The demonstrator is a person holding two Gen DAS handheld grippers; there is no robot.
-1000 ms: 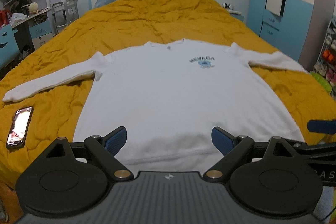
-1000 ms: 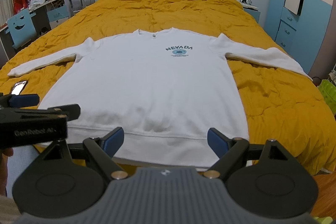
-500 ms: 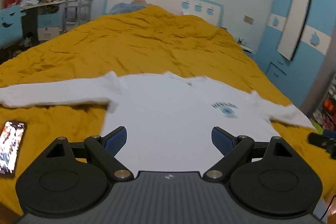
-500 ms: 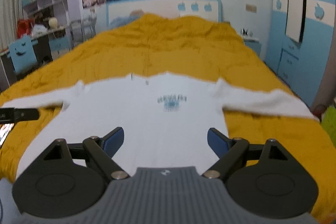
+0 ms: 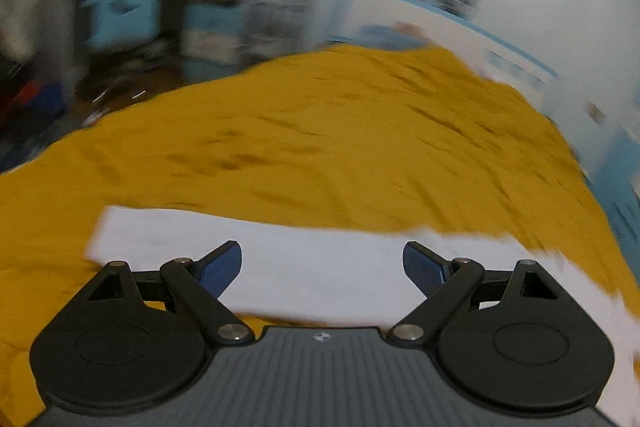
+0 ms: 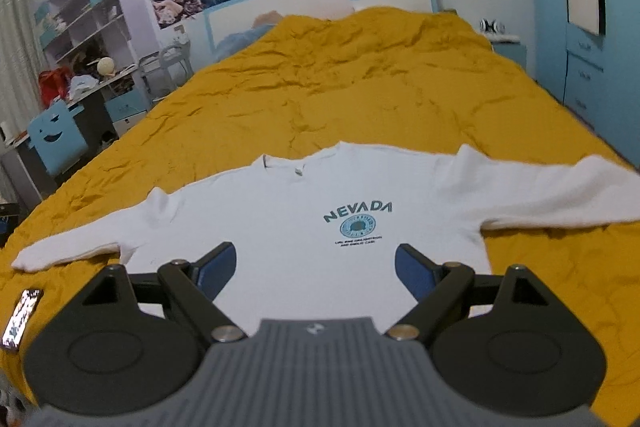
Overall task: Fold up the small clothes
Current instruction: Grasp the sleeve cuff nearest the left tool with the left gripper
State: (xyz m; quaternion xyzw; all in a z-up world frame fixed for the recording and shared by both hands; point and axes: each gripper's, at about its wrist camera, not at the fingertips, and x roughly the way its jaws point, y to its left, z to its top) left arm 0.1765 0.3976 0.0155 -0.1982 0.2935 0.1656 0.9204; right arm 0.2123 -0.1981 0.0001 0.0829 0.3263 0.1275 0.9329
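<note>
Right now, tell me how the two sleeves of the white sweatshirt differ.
In the right wrist view, the left sleeve runs out toward the phone and looks thin; the right sleeve looks broader and runs off the picture's edge. The left sleeve's cuff end shows; the right's is cut off. Both lie flat, spread on the yellow quilt.

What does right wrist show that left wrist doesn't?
Right wrist only: the NEVADA print, the collar, the right sleeve, the phone, and the open right gripper.
Left wrist only: the open left gripper, in a motion-blurred frame.
Both: the sweatshirt with its left sleeve, and the yellow quilt.
</note>
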